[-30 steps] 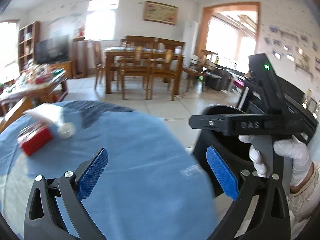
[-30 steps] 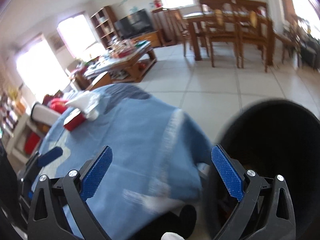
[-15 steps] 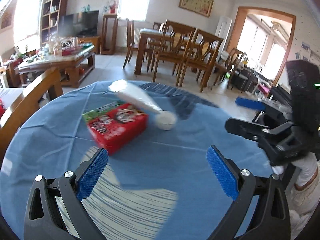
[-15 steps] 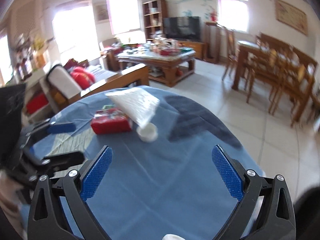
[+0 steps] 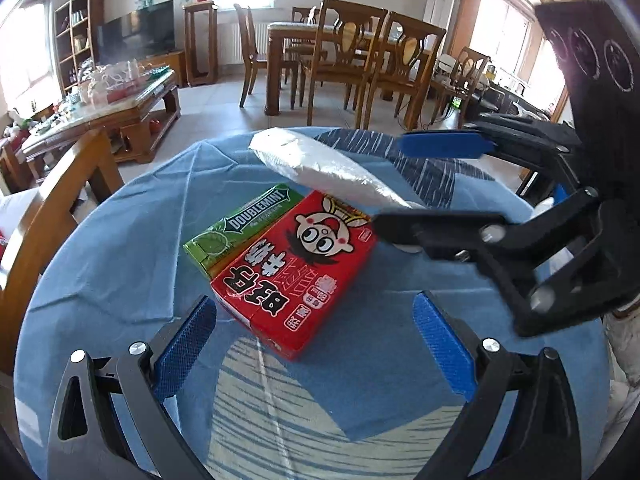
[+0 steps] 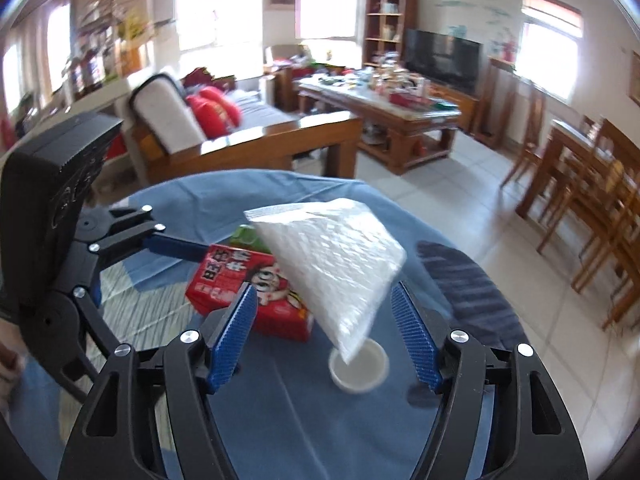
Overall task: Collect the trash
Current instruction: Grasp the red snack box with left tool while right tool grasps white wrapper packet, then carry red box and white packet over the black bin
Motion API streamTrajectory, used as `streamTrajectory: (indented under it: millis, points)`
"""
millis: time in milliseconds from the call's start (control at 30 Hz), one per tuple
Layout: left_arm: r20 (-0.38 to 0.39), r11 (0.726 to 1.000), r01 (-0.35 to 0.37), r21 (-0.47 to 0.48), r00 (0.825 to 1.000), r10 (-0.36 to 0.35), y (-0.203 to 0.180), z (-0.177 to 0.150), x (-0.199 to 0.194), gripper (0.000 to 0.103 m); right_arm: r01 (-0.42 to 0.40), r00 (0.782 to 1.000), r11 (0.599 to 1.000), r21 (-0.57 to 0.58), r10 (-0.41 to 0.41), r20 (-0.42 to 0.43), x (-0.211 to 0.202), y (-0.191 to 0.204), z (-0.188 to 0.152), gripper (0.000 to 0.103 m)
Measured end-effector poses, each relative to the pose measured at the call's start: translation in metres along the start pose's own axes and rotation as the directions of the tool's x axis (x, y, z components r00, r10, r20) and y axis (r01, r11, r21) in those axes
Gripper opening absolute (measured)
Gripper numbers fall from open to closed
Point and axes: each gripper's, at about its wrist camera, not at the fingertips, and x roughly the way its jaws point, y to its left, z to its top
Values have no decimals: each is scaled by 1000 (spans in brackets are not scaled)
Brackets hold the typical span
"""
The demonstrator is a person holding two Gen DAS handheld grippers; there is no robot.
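Note:
A red drink carton (image 5: 296, 276) lies on the blue-clothed round table (image 5: 120, 264), with a green Doublemint box (image 5: 244, 224) against its far side. A white bubble-wrap bag (image 5: 324, 172) leans over them, its lower corner in a small white cup (image 6: 358, 364). My left gripper (image 5: 312, 344) is open, just short of the carton's near end. My right gripper (image 6: 326, 320) comes in from the right. Its jaws are closing with the bag (image 6: 332, 264) between the pads, which do not visibly press on it. The carton (image 6: 240, 284) lies left of the bag.
A wooden chair back (image 5: 52, 208) stands at the table's left edge. Beyond the table are a dining set (image 5: 340, 40), a cluttered coffee table (image 5: 112, 108) and a sofa (image 6: 208, 128). One blue finger (image 6: 176, 248) of the left gripper reaches in beside the carton.
Both views have swung from the black bin to the table and closed in on the trash. The right gripper's jaws have narrowed around the white bag.

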Motion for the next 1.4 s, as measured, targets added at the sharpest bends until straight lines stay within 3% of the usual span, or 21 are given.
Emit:
streamTrajectory:
  millis: [100,133,167,233,333,500,867,1167,1400]
  points:
    - [-11,1000,20,-2,1000,-20,3,1,4,97,6,1000,999,-36,-6,-17,15,6,7,67]
    - [-10,1000,27,-6,1000,-27,3,1,2,97,6,1000,999,-42,-7,-26,20,7,9,58]
    - [-17,999,30,-11,999,-31,3,0,3,96,7,999,999,-44,-8,-38,25,6,12,55]
    - [-32,999,27,-21,999,-27,6,0,5,78,15,999,1000,-24,-16,-29,29,2,16,44]
    - [-29,1000,-14,4,999,14,3,0,4,60,4,1000,1000,26,-3,-20,28,-9,17,34]
    - [-28,999,-28,23,999,29,-1,0,2,54,-20,1000,995,93,19,10,22,-21,13,21]
    - [32,999,-34,-7,999,34,-12,-12,-24,50,-151,983,945,291,112,145,-56,-51,-14,14]
    - [131,997,-67,-46,989,73,-34,-27,-74,50,-186,962,923,337,102,253,-148,-60,-52,13]
    - [203,999,-36,-23,978,40,-74,-26,-104,50,-178,951,915,362,66,302,-217,-66,-96,13]
